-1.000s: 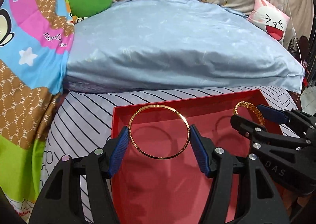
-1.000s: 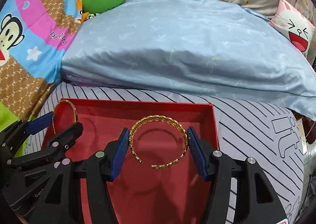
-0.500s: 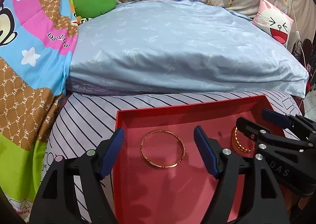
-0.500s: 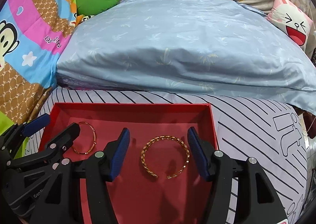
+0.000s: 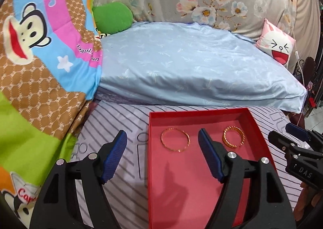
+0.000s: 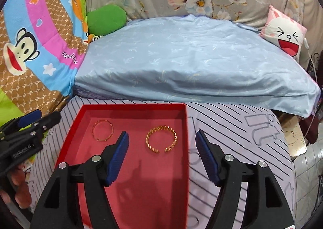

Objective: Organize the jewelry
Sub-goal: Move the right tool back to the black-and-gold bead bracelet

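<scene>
A red box lies on the striped sheet. Two gold bangles rest flat in its far half. The thin round bangle is on the left, the twisted open cuff bangle on the right. My left gripper hovers above and short of the thin bangle, open, with nothing between its blue pads. My right gripper hangs above the cuff bangle, its jaws still opening and not touching it. Each gripper shows at the edge of the other's view.
A large light-blue pillow lies just behind the box. A bright cartoon quilt rises on the left, with a green cushion and a pink cat cushion at the back. The bed's edge drops off on the right.
Both bangles, held between the pads a second ago, now lie free in the box. Both grippers have opened, lifted and pulled back, so the box looks smaller and farther.
</scene>
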The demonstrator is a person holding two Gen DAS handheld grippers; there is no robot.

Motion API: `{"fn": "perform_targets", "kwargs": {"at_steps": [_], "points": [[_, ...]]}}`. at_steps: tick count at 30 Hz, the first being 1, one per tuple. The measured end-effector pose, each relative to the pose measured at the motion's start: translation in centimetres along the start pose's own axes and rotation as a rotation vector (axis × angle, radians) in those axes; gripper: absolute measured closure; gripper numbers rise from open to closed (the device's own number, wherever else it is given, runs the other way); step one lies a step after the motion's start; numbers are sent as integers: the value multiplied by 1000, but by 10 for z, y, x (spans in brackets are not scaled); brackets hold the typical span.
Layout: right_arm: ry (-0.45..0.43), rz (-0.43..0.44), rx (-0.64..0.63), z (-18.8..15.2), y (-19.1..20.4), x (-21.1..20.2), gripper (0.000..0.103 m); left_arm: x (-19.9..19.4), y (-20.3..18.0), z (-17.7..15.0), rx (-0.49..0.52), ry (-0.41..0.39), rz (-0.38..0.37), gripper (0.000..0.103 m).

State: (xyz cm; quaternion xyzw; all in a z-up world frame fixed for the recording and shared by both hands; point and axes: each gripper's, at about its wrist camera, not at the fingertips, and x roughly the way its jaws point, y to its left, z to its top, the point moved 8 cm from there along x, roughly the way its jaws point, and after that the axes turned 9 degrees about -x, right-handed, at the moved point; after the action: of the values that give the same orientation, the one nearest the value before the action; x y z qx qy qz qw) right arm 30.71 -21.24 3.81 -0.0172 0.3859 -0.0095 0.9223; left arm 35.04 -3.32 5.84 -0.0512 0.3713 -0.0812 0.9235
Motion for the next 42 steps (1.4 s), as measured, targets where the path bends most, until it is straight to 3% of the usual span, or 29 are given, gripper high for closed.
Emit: {"fn": "perform_targets", "kwargs": {"at_steps": [5,10,21,32,42], "points": [[-17,-38,-21,-40,-3,-45,37,-47,5,-30,20,-24,13,34],[7,-53,-48,-85,3,-73,37,-77,9,-73,12,1,5,33],[131,-10,-54,-179,37,-76,39,-86,23,-178,-2,117,36,32],[165,33,-86,-196,71,-58,67,-82,42,-209,-42,163,40,32],[155,65,-78,-205,71,-73,68,-105,58,-212,-84,136,68,32]]}}
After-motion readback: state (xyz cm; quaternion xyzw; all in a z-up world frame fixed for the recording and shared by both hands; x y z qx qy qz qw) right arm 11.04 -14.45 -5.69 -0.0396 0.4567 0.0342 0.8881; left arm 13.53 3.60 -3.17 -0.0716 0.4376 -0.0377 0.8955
